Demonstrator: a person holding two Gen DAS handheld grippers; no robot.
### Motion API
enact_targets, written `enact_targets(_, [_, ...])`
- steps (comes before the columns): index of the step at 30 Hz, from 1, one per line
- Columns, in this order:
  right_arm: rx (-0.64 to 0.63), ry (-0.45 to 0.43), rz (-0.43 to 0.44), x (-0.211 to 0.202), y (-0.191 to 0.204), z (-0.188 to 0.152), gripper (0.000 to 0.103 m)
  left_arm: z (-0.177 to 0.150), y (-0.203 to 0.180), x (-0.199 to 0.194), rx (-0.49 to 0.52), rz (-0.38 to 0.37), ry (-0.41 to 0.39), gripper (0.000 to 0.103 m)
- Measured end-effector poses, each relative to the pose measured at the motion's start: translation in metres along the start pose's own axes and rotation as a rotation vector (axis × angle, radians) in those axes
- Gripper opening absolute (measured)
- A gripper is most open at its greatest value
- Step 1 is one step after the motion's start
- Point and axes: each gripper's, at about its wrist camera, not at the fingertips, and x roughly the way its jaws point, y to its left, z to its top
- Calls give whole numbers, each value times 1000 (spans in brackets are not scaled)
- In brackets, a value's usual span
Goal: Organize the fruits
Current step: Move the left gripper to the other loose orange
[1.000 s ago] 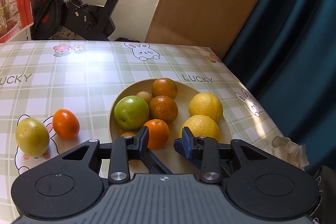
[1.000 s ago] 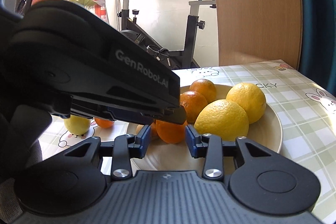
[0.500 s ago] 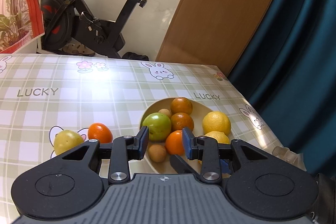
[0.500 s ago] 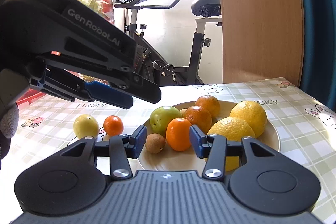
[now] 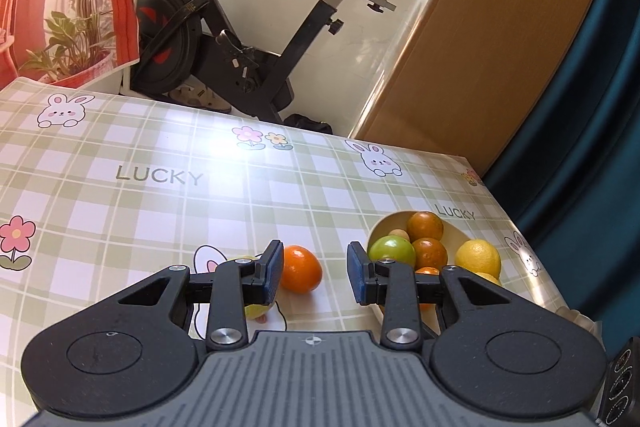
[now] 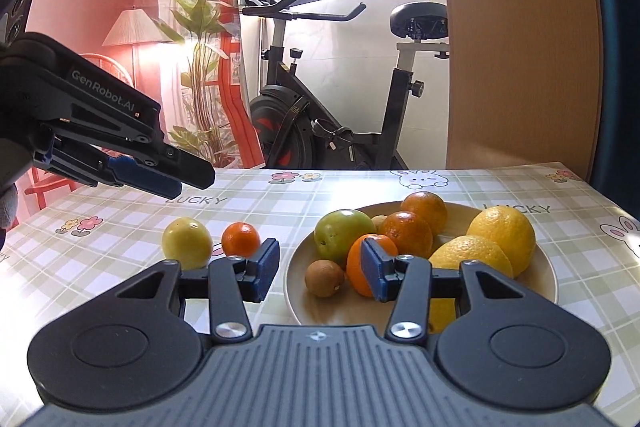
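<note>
The small round orange tangerine (image 5: 300, 273) lay on the counter (image 5: 140, 211) outside the plate, just beside a pale yellow-green round fruit (image 6: 187, 242) at its 9 o'clock in the right wrist view. From my left hand-held gripper (image 5: 314, 273) the tangerine sat between the blue pads, close to the left one; the jaws stood wide and gripped nothing, raised above the counter. At the tangerine's 3 o'clock was the shallow cream round plate (image 6: 548, 283), carrying a green apple-like fruit (image 6: 340, 235), two dark oranges (image 6: 406, 231), a bright orange tangerine (image 6: 360, 267), a small brown kiwi (image 6: 324, 278) and two yellow lemons (image 6: 502, 233). My right hand-held gripper (image 6: 318, 271) was spread wide and empty, low before the plate's near rim. At 12 o'clock beyond the counter stood a black exercise bike (image 6: 320, 131).
</note>
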Motion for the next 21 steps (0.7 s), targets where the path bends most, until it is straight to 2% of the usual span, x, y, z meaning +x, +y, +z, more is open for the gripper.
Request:
enact_targets(5, [-65,22,57,15,13,3,48,3,11,3,-32,10,0,36])
enact_targets(12, [-63,58,88,40,23,8,45,5,11,12,-27,7,13,36])
enact_targets(17, [-83,78,100,54,34,11,44,8,13,32,-41,-12,62,36])
enact_targets(19, [-94,92,97,61,38,12,39,10,14,41,-56,-21,89,36])
enact_targets(21, [-102,114,93,69,42,13,38,11,15,48,-68,-26,103,36])
